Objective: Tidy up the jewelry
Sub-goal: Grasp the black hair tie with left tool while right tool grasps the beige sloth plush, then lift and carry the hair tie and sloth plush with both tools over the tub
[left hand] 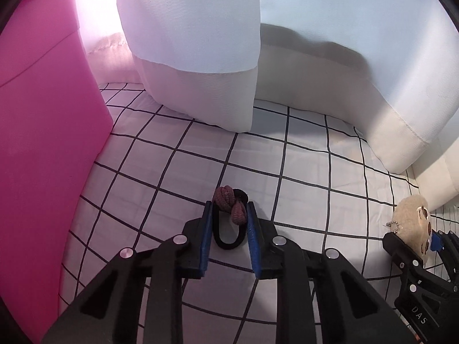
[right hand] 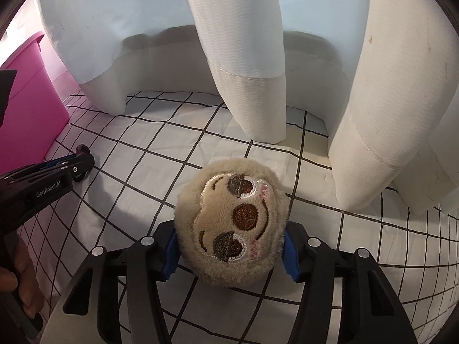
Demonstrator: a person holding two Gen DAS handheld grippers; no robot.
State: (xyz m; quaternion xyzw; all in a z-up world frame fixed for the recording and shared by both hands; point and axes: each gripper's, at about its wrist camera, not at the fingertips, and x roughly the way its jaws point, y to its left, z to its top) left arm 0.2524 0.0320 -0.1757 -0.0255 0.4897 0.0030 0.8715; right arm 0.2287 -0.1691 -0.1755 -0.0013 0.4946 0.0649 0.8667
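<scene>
Black elastic hair tie [left hand: 228, 233] with brown knotted bow sits squeezed between my left gripper [left hand: 229, 209] fingers; loop's long axis runs along fingers, bow at far end by tips. Fingers nearly closed, pinching loop narrow, just over grid-pattern cloth [left hand: 309, 169]. My right gripper [right hand: 231, 229] clamps plush sloth keychain [right hand: 232, 223] across its sides, fingers spread wide around it. Pink bin [left hand: 43, 143] stands close left, nearer my left gripper. White curtain [left hand: 195, 43] hangs at far side.

Pink bin [left hand: 43, 143]; white black-gridded cloth [left hand: 301, 172]; maroon-knotted black hair tie [left hand: 229, 220]; beige, brown-eyed plush [right hand: 232, 223]; white curtains [right hand: 243, 43]
</scene>
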